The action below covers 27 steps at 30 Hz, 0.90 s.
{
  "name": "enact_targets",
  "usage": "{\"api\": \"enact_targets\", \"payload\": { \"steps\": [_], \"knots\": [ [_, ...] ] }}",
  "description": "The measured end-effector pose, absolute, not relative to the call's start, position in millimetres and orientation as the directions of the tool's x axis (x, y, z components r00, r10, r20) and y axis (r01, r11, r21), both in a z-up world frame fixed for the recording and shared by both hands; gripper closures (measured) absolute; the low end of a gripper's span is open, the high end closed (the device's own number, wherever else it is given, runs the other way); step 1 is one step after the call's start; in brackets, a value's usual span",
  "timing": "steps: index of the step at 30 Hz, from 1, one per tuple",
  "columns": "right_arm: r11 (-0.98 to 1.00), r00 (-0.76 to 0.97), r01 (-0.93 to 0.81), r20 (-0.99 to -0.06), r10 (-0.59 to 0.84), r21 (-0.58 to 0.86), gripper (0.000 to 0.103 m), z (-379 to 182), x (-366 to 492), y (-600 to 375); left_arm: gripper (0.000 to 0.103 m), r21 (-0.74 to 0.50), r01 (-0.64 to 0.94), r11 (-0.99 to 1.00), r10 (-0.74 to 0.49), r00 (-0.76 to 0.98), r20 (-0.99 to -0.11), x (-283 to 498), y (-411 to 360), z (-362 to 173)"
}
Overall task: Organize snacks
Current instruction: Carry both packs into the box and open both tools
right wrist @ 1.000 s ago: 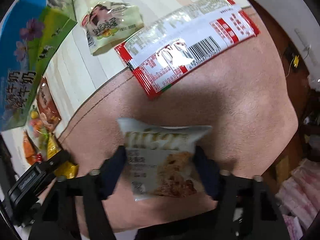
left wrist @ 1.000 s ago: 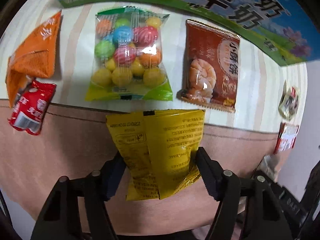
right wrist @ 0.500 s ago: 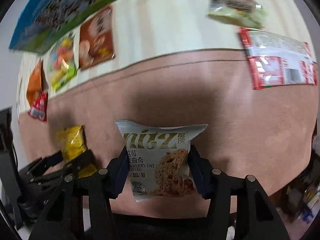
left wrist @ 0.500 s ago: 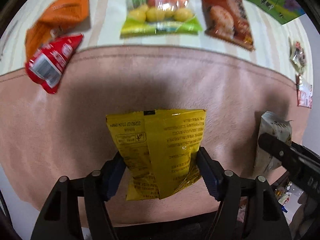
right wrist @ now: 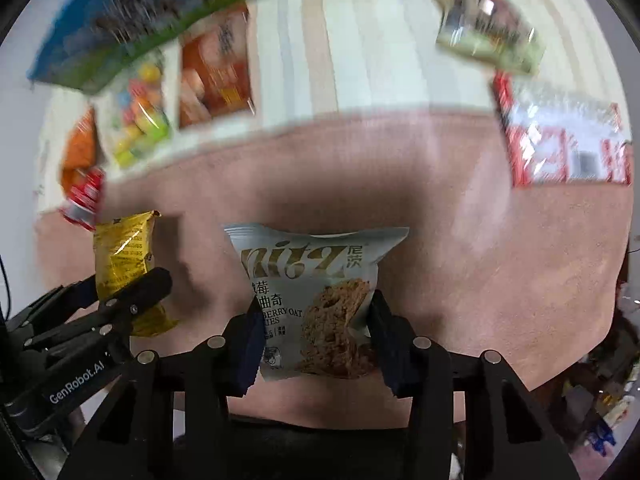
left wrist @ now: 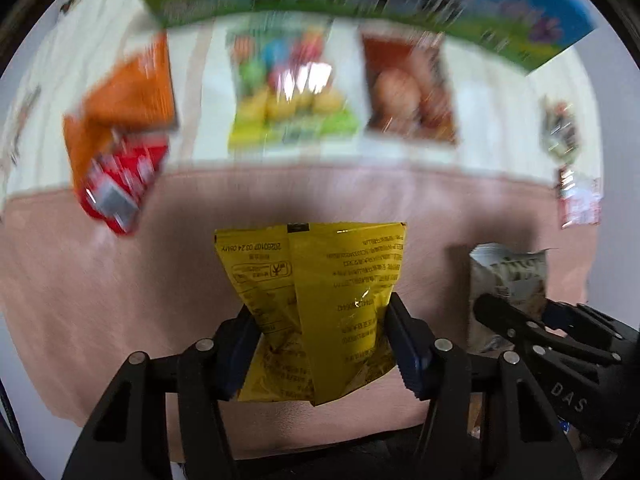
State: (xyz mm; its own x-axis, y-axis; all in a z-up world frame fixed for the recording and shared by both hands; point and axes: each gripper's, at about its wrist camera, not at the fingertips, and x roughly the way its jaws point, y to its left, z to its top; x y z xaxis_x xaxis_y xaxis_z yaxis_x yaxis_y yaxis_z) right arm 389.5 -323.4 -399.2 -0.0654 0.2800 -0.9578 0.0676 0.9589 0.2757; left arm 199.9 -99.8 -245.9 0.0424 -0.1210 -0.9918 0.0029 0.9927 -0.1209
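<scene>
- The left hand-held gripper [left wrist: 320, 344] grasps the yellow pack [left wrist: 316, 304], jaws closing on it, its long axis running away from the camera.
- The right hand-held gripper [right wrist: 316, 336] clenches the cookie pack [right wrist: 316, 300], jaws closing too.
- Both packs hang above the pink mat [left wrist: 100, 280], side by side.
- The snack row [left wrist: 292, 96] lies ahead on the counter [left wrist: 500, 120], nearer the left hand.
- No container is visible.

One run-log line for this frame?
left gripper: closing on yellow packet | right gripper: closing on oat cookie pack | both above brown mat
</scene>
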Motion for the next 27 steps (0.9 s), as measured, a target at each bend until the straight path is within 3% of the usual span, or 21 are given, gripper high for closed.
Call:
{"api": "enact_targets", "payload": {
  "steps": [10,14,18,27],
  "knots": [
    [0.886,0.208,0.036,-0.87,0.446,0.463,0.053,-249,473,-347,0.045,-0.275,0.053,0.96,-0.279,0.283,-0.918,277,-71,-93],
    [0.892,0.274,0.003,-0.859,0.434,0.452,0.053,-209,530,-363,0.045,-0.238,0.069,0.969,-0.246,0.354,-0.902,341,-56,-55],
    [0.926,0.27,0.009,-0.892,0.362,0.379,0.053,-211,596,-359,0.045,-0.187,0.044,0.981,-0.19,0.342,-0.92,407,-37,-57],
    [0.967,0.123,0.044,-0.961,0.246,0.253,0.053,-287,667,-351,0.045,-0.074,0.021,0.997,-0.077,0.178,-0.981,511,-25,-142]
  ]
}}
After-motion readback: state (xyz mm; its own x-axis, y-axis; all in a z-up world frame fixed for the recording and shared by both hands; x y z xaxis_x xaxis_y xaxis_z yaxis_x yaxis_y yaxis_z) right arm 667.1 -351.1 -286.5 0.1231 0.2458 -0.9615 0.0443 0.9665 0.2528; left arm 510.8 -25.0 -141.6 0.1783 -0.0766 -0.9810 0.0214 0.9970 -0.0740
